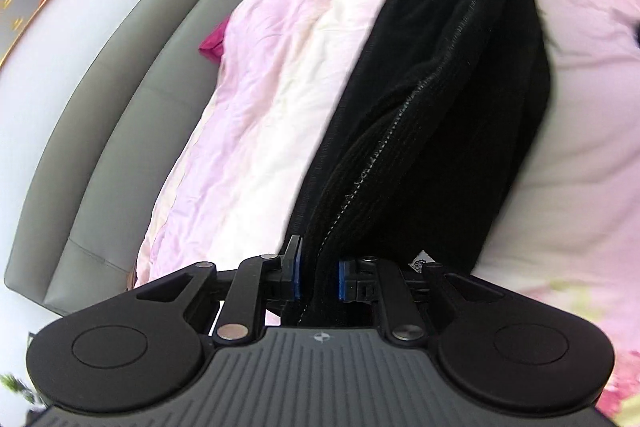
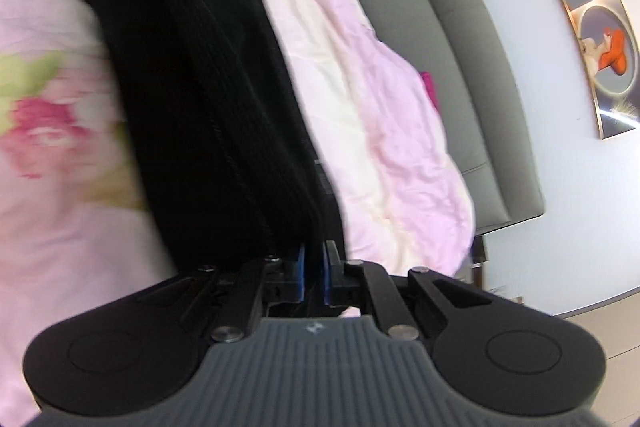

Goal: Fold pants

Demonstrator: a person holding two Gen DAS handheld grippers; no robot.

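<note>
Black ribbed pants (image 1: 440,99) stretch away from my left gripper (image 1: 319,277) across a pink floral bed cover (image 1: 272,99). The left gripper's blue pads (image 1: 297,277) are shut on a thick edge of the pants with a stitched seam. A small white label (image 1: 418,261) shows beside the right finger. In the right wrist view the same pants (image 2: 192,87) hang taut from my right gripper (image 2: 314,277), which is shut on another edge of them. The cloth is lifted off the floral bed cover (image 2: 52,131) near both grippers. The far end of the pants is out of frame.
A grey padded headboard (image 1: 132,99) runs along the bed's far side, seen also as the headboard (image 2: 452,47) on the right. A magenta cloth (image 1: 212,45) peeks from under the quilt. A framed picture (image 2: 600,39) hangs on the white wall.
</note>
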